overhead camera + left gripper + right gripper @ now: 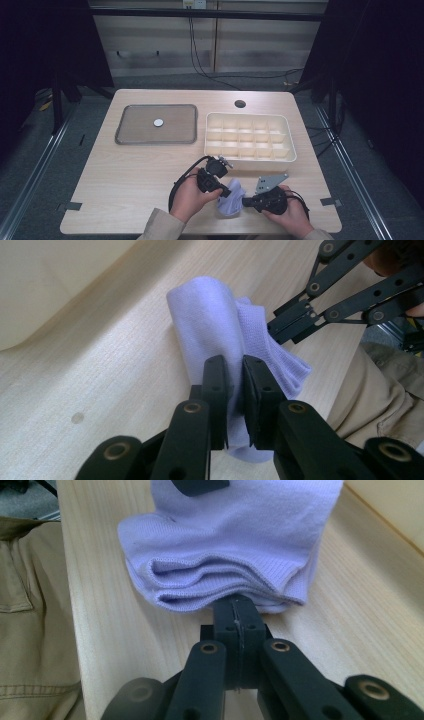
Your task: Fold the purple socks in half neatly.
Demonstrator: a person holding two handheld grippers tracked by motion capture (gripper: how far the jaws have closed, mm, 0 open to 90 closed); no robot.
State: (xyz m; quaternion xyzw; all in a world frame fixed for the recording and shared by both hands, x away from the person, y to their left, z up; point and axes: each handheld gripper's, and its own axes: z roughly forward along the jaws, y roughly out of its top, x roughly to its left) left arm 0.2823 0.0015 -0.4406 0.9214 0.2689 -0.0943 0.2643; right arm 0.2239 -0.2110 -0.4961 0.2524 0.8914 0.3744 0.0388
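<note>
A folded lavender sock [229, 201] lies bunched near the table's front edge, between my two grippers. My left gripper [227, 192] comes in from the left and is shut on the sock's [210, 320] body, with fabric pinched between its jaws [235, 369]. My right gripper [245, 202] reaches in from the right. It [236, 606] is shut on the ribbed cuff edge of the sock [235, 545], where several folded layers show. The right gripper [280, 330] touches the sock's far side in the left gripper view.
A grey tray [125, 136] with a small white disc [158, 122] sits at the back left. A white compartment box [292, 150] stands just behind the grippers. A round hole [240, 104] is in the tabletop farther back. The person's beige clothing [30, 605] lies along the table's front edge.
</note>
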